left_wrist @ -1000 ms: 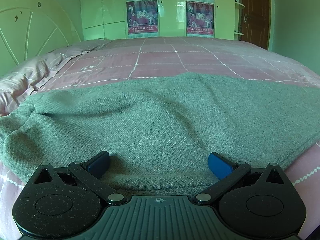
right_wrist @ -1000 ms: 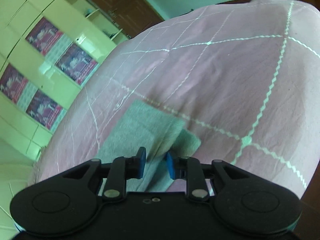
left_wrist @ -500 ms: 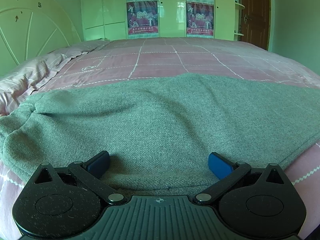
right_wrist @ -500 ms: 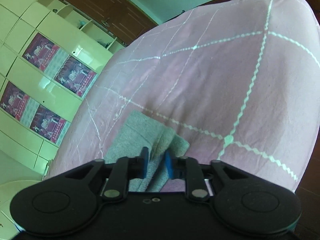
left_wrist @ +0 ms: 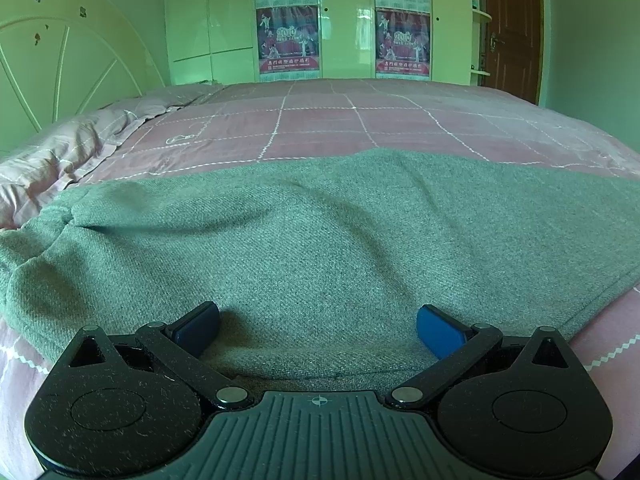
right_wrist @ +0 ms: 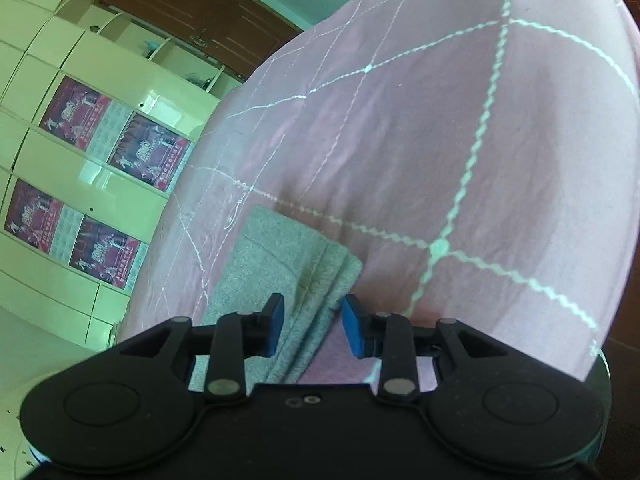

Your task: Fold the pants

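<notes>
While the grey-green pants point(left_wrist: 320, 240) lie spread across the near part of the bed point(left_wrist: 360, 128), the left tongs point(left_wrist: 318, 330) sit low at the fabric's near edge w/ blue pads point(left_wrist: 438, 334) wide apart, nothing between them but flat cloth; whether the pads touch the cloth can't be told. Pants show soft wrinkles toward the left side, bunched a bit near the pillow point(left_wrist: 60, 152); right edge runs diagonally over the pink checked bedspread. Beyond the bed: pale wardrobe point(left_wrist: 344, 20) w/ two red posters, brown door point(left_wrist: 510, 28) at far right, headboard point(left_wrist: 60, 60) at left. In the right wrist view, the right tongs point(right_wrist: 312, 326) are tilted, pads partly apart, straddling the layered end of the pants point(right_wrist: 280, 264), which lies in stacked folds on the bed point(right_wrist: 440, 140); pads aren't pressed onto the cloth. Same wardrobe point(right_wrist: 80, 160) appears slanted at left of that view.
</notes>
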